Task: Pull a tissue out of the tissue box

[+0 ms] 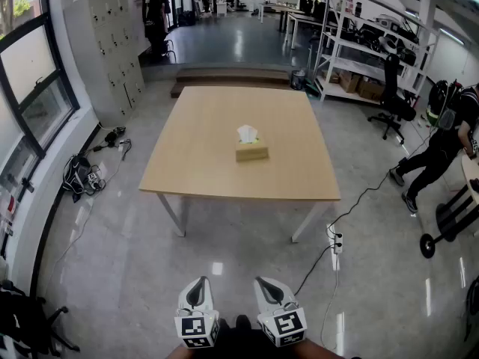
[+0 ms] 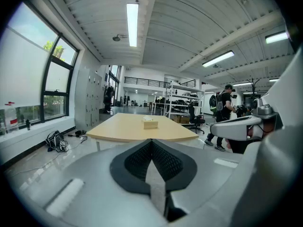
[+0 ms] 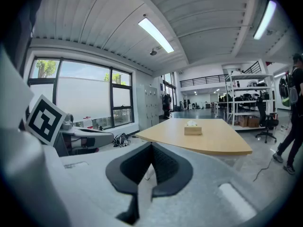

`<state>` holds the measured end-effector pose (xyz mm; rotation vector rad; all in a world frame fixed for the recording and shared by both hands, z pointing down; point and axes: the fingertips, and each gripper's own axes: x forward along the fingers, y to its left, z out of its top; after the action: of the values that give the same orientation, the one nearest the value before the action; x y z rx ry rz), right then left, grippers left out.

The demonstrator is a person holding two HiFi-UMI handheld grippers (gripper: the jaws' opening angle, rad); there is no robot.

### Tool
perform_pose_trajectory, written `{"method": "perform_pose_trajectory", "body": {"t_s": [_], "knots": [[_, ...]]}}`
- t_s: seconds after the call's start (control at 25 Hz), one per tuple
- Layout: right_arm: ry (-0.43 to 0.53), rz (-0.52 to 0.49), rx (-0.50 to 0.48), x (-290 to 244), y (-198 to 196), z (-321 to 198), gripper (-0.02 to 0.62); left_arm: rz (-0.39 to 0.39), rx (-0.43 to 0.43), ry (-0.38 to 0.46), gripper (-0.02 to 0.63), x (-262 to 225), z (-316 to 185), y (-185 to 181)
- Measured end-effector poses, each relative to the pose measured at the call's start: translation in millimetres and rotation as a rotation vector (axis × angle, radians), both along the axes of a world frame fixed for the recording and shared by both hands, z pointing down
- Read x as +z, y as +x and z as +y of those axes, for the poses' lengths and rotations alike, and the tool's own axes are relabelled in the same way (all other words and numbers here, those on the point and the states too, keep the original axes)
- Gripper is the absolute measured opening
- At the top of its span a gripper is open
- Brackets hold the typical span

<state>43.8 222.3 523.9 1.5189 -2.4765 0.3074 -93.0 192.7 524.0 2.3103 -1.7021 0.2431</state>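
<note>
While left tongs (image 2: 151, 142) and right tongs (image 3: 151, 145) are pressed together, only head view shows power strip (image 1: 337, 241).

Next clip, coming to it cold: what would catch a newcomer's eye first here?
A lone tissue box, with a white tissue sticking up from its top, sits near the middle of a large wooden table. The left hand-held gripper and right hand-held gripper hang at the bottom of the head view, both shut on nothing and well short of the table. A person in dark clothes is mid-step at the right.
</note>
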Motion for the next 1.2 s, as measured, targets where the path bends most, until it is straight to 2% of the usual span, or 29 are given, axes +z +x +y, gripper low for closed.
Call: {"method": "perform_pose_trajectory", "body": {"t_s": [0.16,0.72,1.04,1.2], "knots": [[0.003,0.002,0.000,1.2,2.1,-8.2,-0.009,-0.004,0.008,0.007,0.018,12.4,1.3,1.5],[-0.014,0.006,0.008,3.0,-6.0,-13.9,-0.009,0.013,0.015,-0.014,0.018,10.2,-3.7,-2.8],[-0.042,-0.001,0.050,6.7,-13.7,-31.0,-0.008,0.026,0.023,-0.011,0.018,11.8,-18.6,-17.1],[-0.048,-0.007,0.071,5.6,-26.6,-43.5,-0.008,0.003,0.034,-0.006,0.018,24.2,-29.4,-35.8]]}}
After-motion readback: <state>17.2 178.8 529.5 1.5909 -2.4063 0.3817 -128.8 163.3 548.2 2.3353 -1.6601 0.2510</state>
